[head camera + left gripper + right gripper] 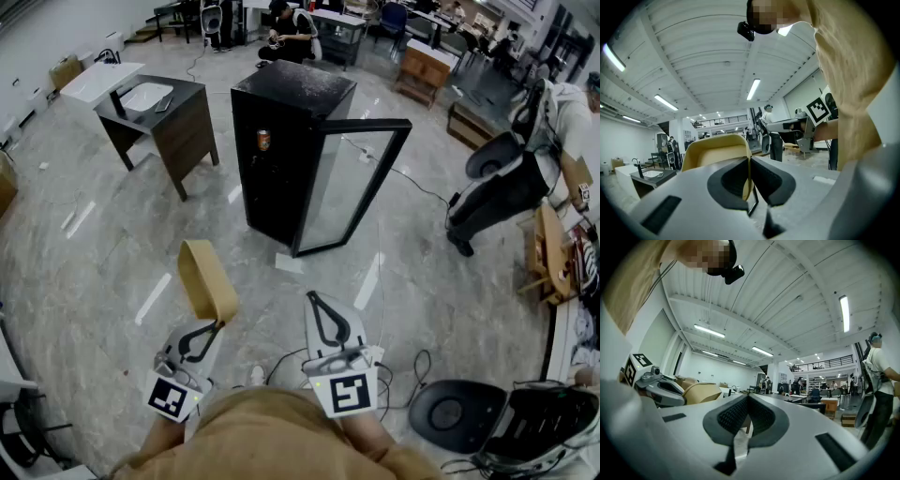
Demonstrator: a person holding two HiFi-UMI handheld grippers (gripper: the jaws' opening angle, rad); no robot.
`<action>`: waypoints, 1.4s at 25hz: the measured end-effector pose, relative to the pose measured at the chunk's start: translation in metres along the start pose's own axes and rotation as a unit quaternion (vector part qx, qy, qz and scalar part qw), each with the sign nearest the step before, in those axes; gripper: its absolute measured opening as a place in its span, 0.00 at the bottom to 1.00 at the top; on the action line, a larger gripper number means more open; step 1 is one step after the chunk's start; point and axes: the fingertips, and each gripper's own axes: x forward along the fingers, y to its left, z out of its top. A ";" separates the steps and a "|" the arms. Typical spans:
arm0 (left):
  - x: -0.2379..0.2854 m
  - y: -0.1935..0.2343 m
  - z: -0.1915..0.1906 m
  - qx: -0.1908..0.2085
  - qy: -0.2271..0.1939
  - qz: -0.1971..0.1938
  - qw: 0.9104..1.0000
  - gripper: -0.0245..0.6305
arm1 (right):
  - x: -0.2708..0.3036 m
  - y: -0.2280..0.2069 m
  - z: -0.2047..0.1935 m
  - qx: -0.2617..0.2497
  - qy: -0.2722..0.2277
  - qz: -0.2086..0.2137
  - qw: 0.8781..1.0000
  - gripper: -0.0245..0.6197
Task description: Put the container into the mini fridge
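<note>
Container (206, 278): tan, open-topped, held up off floor (112, 253), rising just above left tool (215, 324). Left tool jaws clamped on its thin wall, wall edge-on between them. Right tool (313, 297) just beside, apart from container, jaws pressed together on nothing. Mini fridge (281, 131): black, ahead, well apart from container, glass door (352, 183) swung open. Inside, on shelf: small orange item, probably drink can (263, 140), print too small to read
</note>
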 end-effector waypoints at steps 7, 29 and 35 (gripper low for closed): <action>0.009 0.010 0.001 -0.056 -0.024 0.021 0.998 0.07 | -0.003 -0.013 -0.005 -0.002 0.009 -0.016 1.000 0.04; 0.018 0.048 -0.030 -0.030 -0.026 -0.024 0.999 0.07 | 0.045 0.013 -0.016 -0.002 0.016 -0.023 1.000 0.04; 0.015 0.069 -0.049 -0.079 -0.045 -0.019 0.996 0.07 | 0.058 0.030 -0.020 -0.002 0.025 -0.035 0.999 0.04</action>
